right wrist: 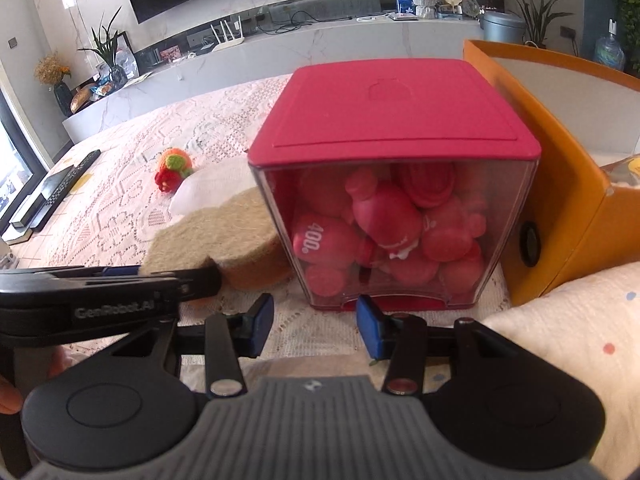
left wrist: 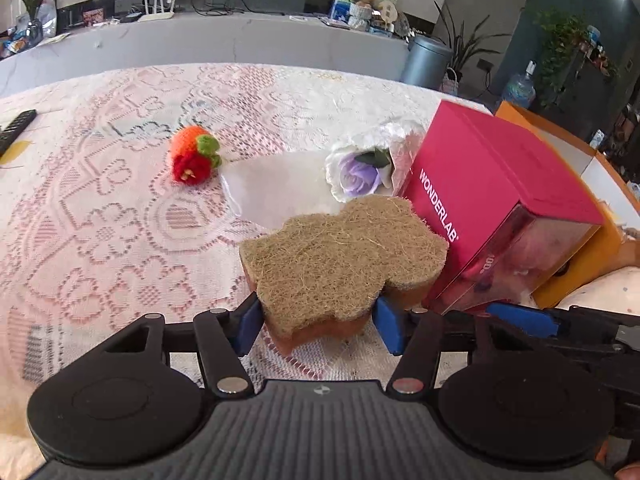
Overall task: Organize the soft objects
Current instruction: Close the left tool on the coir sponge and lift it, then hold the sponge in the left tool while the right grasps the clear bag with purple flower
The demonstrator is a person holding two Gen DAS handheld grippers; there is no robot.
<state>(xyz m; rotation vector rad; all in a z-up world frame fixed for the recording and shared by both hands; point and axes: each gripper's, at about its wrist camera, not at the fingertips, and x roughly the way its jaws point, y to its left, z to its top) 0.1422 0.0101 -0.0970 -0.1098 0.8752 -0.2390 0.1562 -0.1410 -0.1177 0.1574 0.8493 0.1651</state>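
Left tool (left wrist: 316, 322) clenched on brown sponge (left wrist: 344, 256) above pink lace bedspread (left wrist: 100, 216); right tool (right wrist: 315, 322) released, facing red box (right wrist: 394, 120); marble wall behind

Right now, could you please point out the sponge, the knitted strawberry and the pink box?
sponge (left wrist: 344, 248), left wrist view, fibrous top face.
knitted strawberry (left wrist: 191, 162), left wrist view, red body.
pink box (right wrist: 392, 116), right wrist view, lid top.

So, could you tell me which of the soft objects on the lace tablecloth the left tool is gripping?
The brown-topped, orange flower-shaped sponge; the knitted strawberry toy and purple fabric rose lie untouched beyond it.
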